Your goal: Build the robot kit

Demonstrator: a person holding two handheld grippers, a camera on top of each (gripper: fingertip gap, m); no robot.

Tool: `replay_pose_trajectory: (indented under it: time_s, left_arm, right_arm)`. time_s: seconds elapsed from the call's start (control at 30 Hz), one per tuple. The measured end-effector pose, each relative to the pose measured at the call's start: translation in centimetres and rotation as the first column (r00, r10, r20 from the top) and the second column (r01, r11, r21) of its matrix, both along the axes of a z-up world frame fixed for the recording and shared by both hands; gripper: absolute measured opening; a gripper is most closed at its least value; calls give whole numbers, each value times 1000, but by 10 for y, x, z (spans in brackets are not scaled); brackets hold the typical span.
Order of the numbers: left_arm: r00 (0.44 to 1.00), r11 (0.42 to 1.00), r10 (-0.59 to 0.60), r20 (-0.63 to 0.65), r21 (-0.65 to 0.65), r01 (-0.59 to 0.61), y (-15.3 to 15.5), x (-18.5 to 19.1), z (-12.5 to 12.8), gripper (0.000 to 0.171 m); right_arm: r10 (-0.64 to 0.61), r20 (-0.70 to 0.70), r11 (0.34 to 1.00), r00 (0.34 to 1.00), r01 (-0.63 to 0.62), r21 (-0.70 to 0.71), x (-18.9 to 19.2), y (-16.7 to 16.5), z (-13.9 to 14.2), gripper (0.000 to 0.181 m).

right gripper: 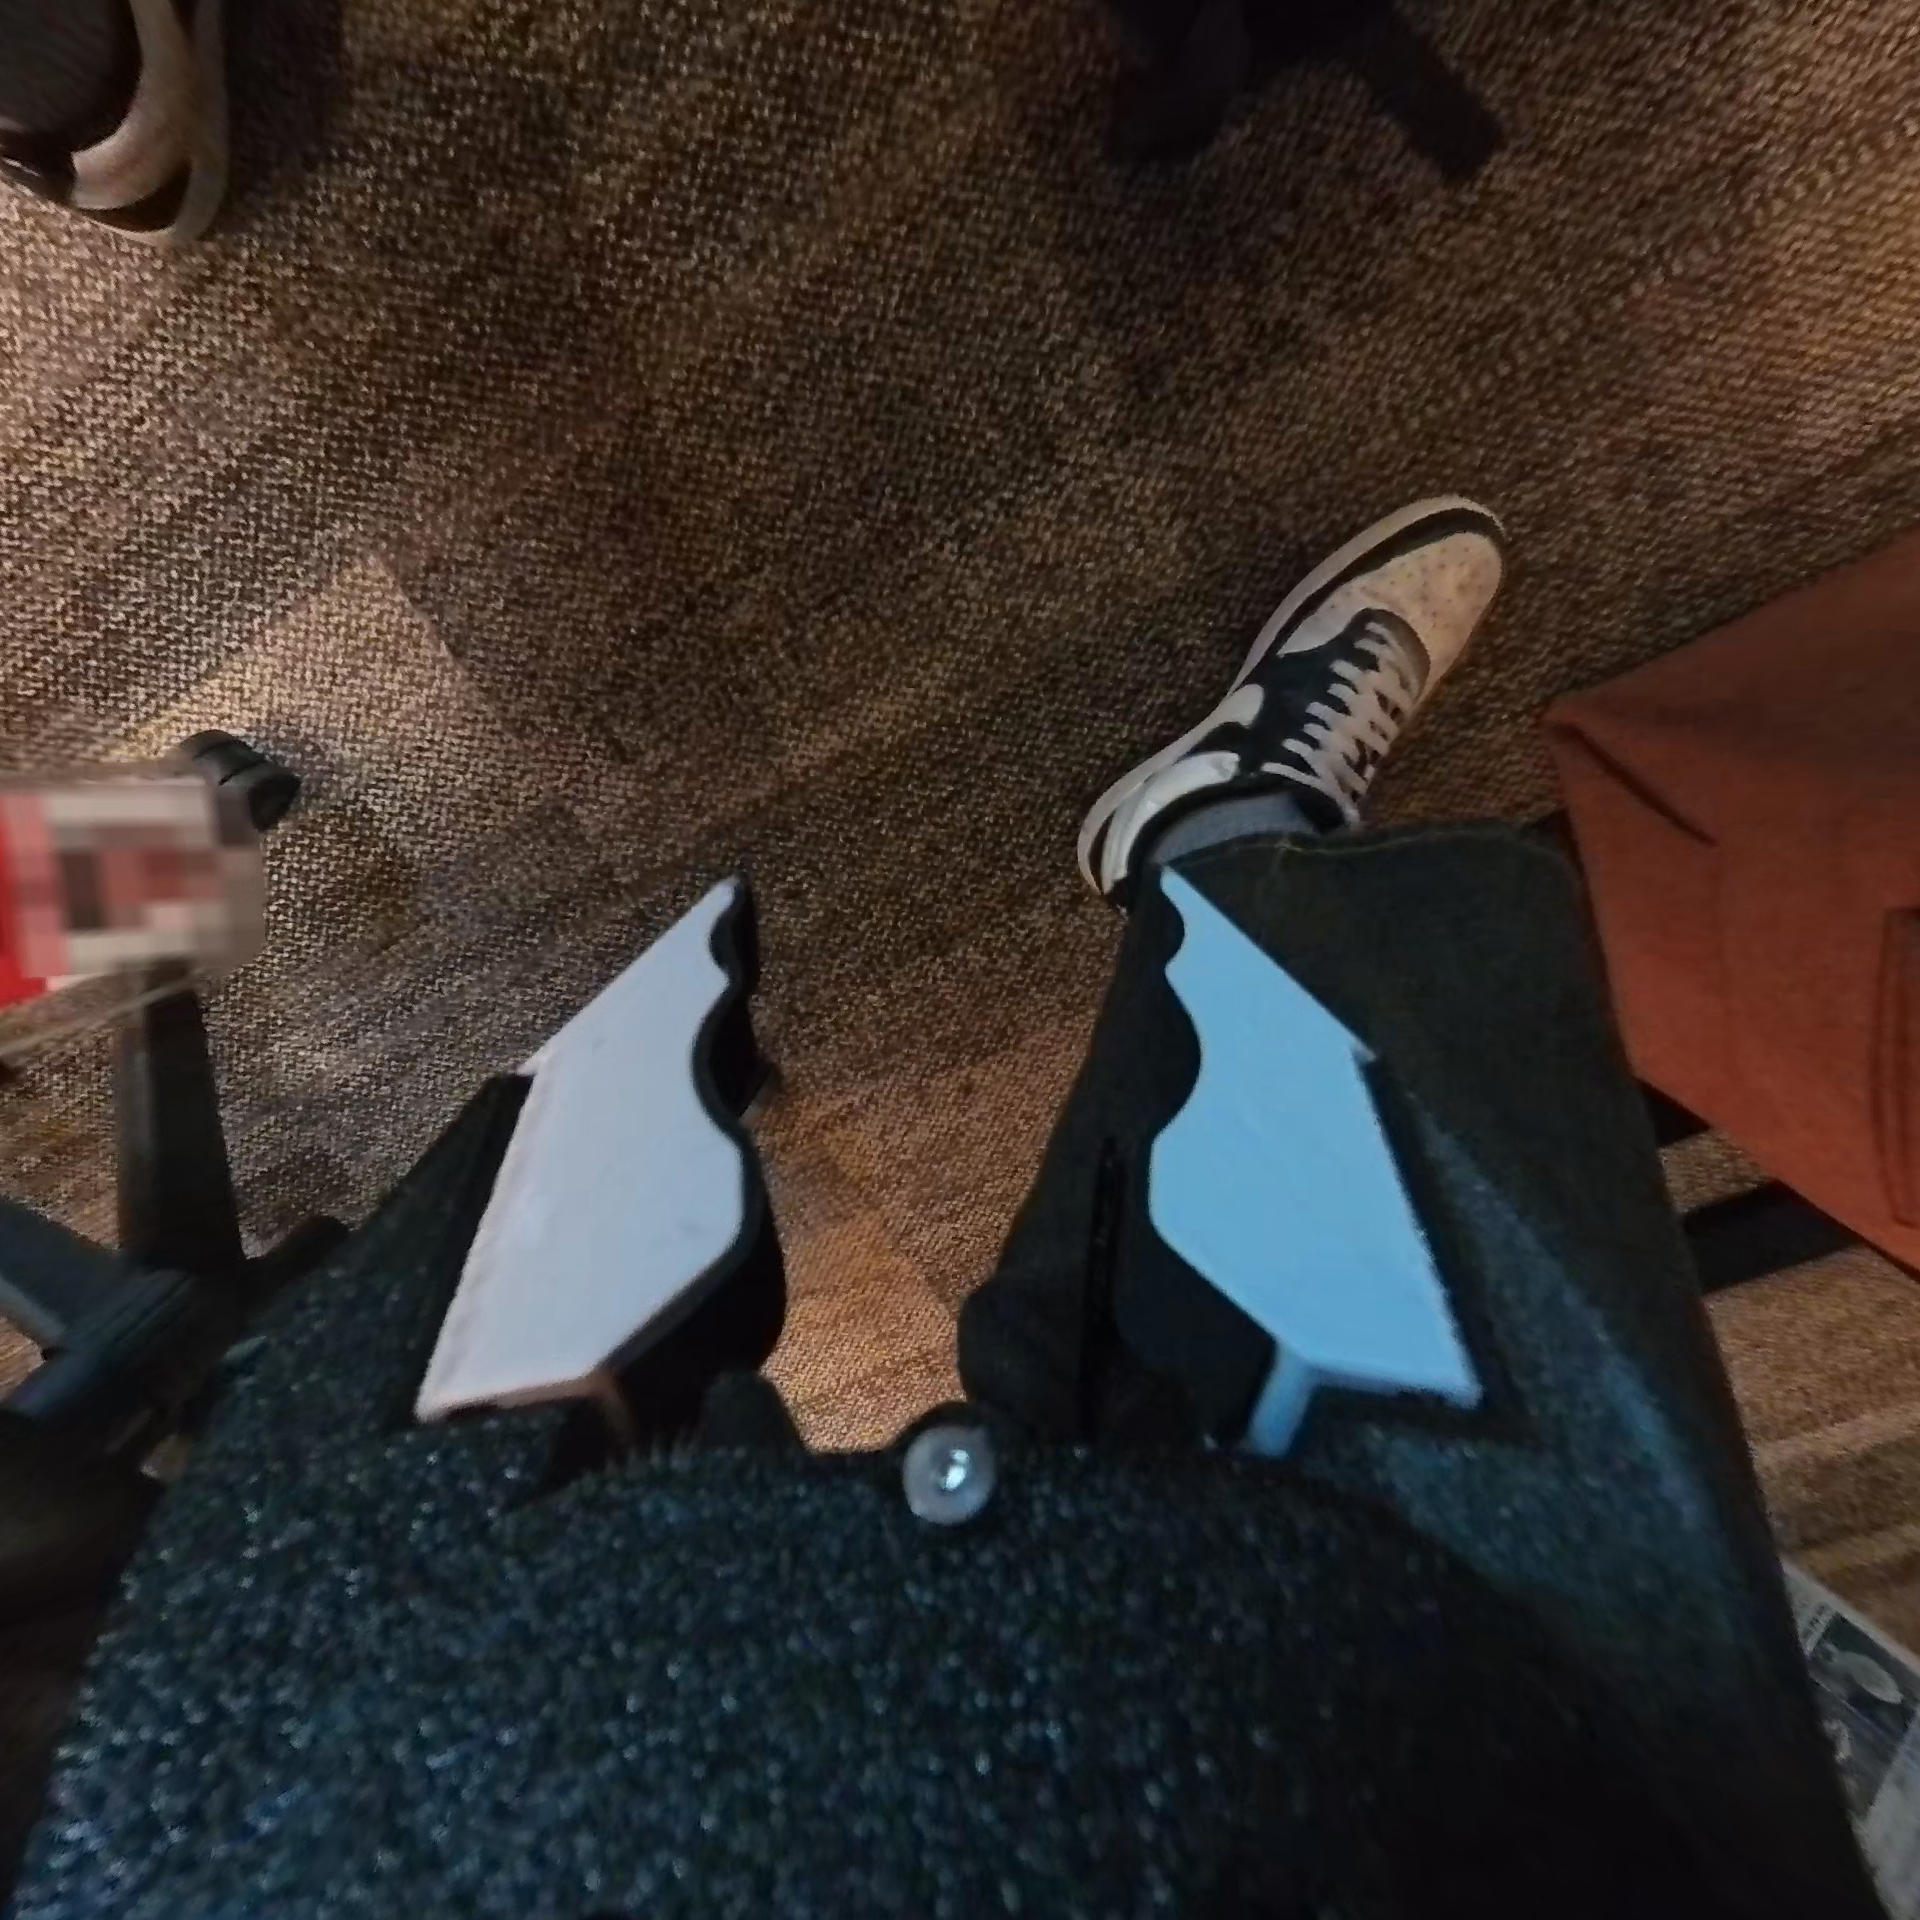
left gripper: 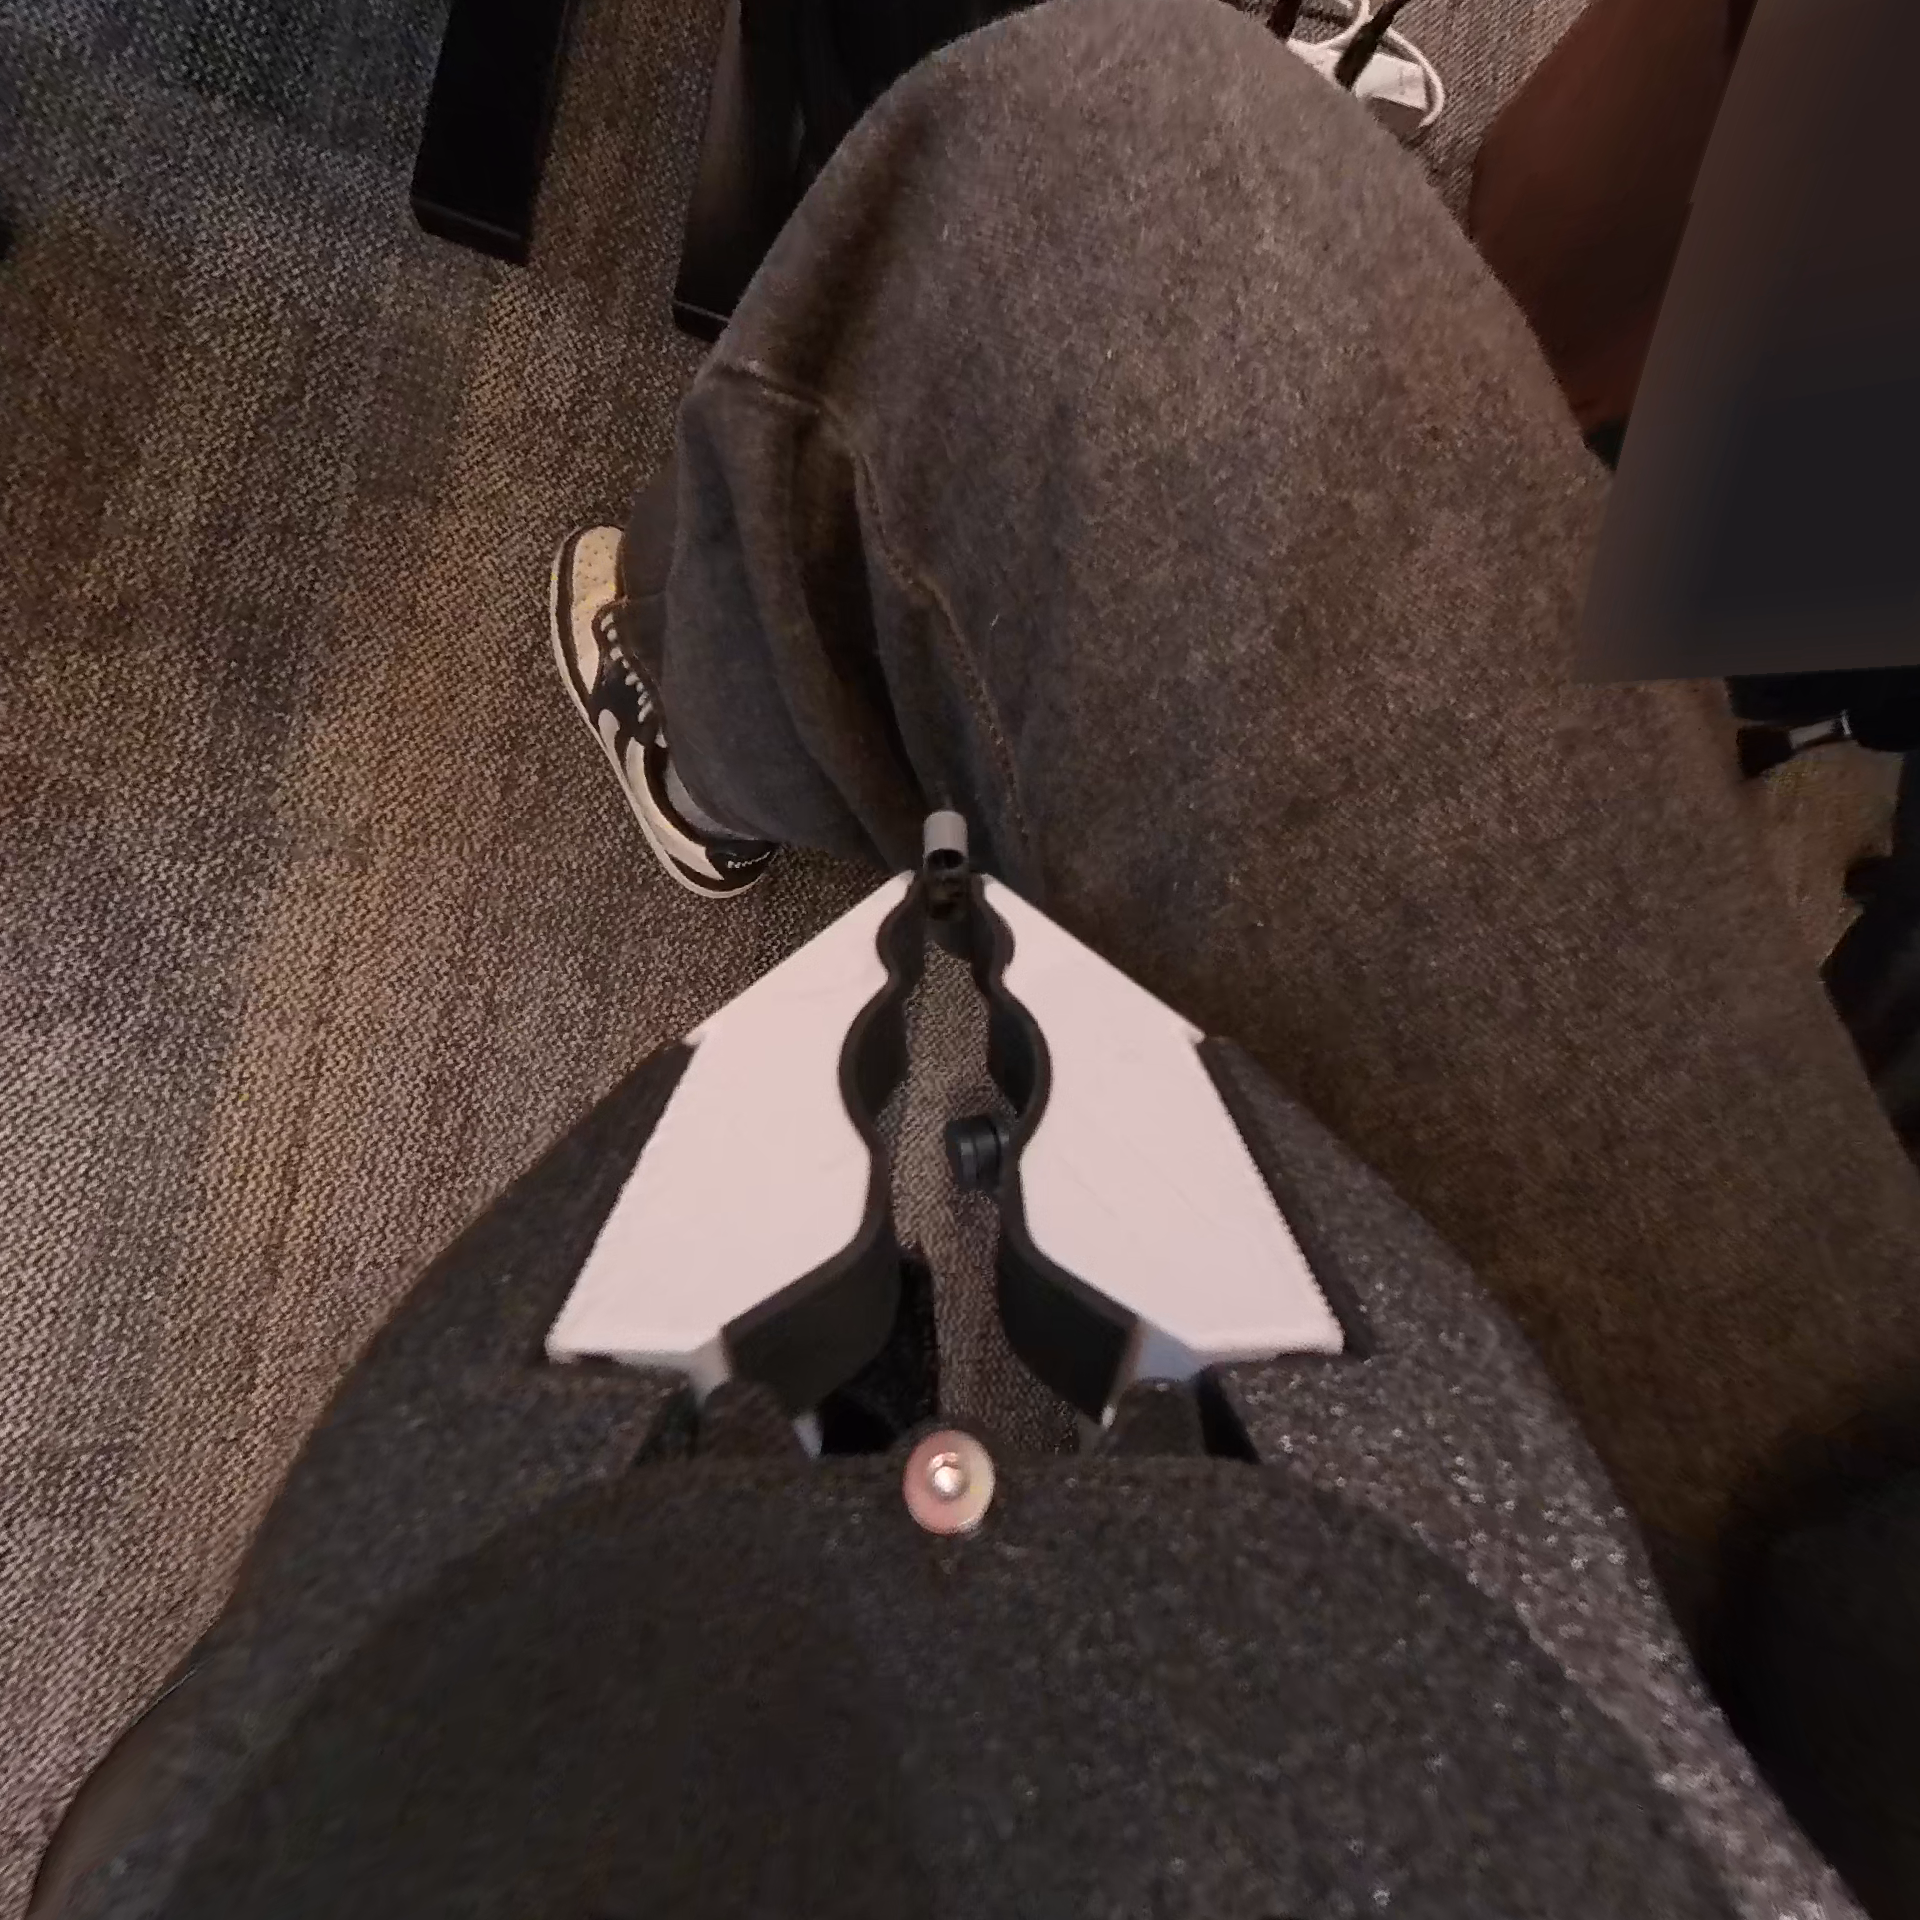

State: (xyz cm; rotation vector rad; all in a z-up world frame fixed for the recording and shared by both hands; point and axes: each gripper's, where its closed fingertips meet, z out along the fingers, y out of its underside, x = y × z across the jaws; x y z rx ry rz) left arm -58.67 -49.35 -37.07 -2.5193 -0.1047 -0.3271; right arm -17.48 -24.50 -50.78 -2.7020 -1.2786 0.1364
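In the left wrist view my left gripper (left gripper: 943, 883) is shut, its white fingers (left gripper: 769, 1122) meeting at the tips on a small black part with a grey end (left gripper: 943, 844). A small black knob (left gripper: 977, 1143) shows lower down in the gap between the fingers; I cannot tell if it belongs to the same part. The gripper hangs above a person's knee in grey trousers (left gripper: 1195, 499). In the right wrist view my right gripper (right gripper: 951, 883) is open and empty above the carpet (right gripper: 831, 468), its right finger (right gripper: 1278, 1164) next to a dark trouser leg (right gripper: 1455, 935).
A black-and-white sneaker stands on the brown carpet in both views (left gripper: 623, 707) (right gripper: 1320, 686). Black furniture legs (left gripper: 488, 114) are at the back. A chair base with a castor (right gripper: 244, 774) is at the left, an orange fabric surface (right gripper: 1745, 935) at the right. Some 50 centimeters of space lies between my two pairs of fingers.
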Motion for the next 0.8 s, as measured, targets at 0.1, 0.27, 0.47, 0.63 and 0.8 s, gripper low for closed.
replay_pose_trajectory:
  time_s: [0.1,0.27,0.47,0.63,0.8]
  left_arm:
    - [1000,1000,-7,-10,-8,7,2,2,-2,7]
    - [1000,1000,-16,-8,-12,16,5,4,-5,7]
    - [1000,1000,-24,15,-20,24,5,7,-11,7]
    - [1000,1000,-13,19,-8,14,5,4,-8,7]
    - [999,1000,-14,30,-12,15,3,4,-10,7]
  right_arm:
    - [3,-12,1000,1000,-3,-17,-3,-1,0,72]
    - [30,-13,999,999,-30,-29,-8,-5,-1,71]
    - [46,-6,998,999,-46,-50,-12,-9,-3,70]
    - [55,-7,996,998,-56,-63,-16,-11,-5,69]
    - [72,9,995,997,-71,-72,-16,-14,-8,69]
